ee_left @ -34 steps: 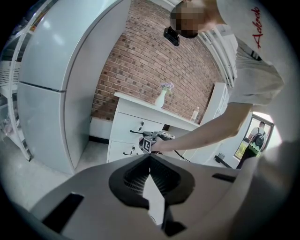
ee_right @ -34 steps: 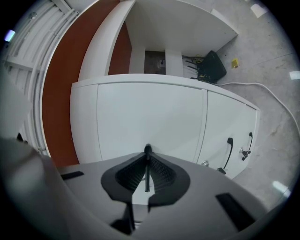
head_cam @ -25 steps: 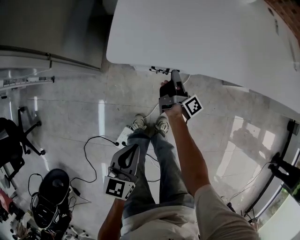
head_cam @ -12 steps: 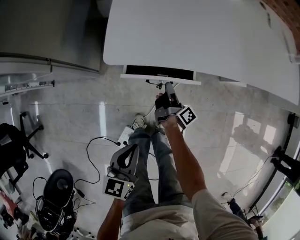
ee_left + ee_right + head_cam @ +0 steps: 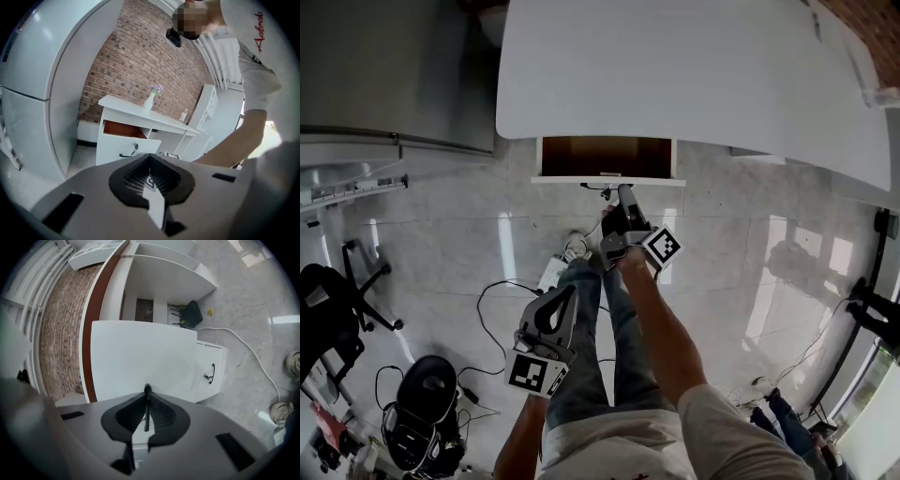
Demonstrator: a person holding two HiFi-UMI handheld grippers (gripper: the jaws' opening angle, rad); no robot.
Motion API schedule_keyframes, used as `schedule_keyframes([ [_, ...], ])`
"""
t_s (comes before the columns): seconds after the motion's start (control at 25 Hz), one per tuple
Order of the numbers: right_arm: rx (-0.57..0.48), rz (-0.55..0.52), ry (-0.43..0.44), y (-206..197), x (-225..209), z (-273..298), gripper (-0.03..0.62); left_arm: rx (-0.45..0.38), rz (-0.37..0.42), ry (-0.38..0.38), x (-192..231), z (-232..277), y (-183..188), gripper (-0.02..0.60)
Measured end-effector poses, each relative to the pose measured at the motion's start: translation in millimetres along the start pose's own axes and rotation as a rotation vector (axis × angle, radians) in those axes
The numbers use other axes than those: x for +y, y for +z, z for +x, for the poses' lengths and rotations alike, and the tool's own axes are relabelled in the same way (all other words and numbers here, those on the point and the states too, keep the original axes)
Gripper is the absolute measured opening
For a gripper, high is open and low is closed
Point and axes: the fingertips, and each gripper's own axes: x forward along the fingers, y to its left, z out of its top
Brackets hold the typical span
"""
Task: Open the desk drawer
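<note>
Under near edge of white table (image 5: 675, 66): drawer (image 5: 581, 157), drawn well out, brown interior exposed. Right tool (image 5: 622, 193): jaws closed on thin dark drawer handle (image 5: 147, 401) at drawer front. Left tool (image 5: 573, 292): jaws together, empty, held low, well apart from drawer. Status: opening judged largely done; remaining, at most a final pull and release.

One desk (image 5: 675, 75), one drawer (image 5: 609, 180), one vase (image 5: 149, 101) and two tongs (left tongs (image 5: 568, 295), right tongs (image 5: 623, 192)).

Glossy floor (image 5: 441, 234), matt white desk (image 5: 675, 66), rough brick wall (image 5: 131, 61)
</note>
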Motion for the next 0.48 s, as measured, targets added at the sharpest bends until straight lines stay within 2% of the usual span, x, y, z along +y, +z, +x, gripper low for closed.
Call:
schedule_keyframes([
  [0.48,0.030,0.015,-0.037,-14.3,-11.2,-50.4,0.037,0.007,0.000,-0.008,-8.0,2.6,0.3,0.012],
])
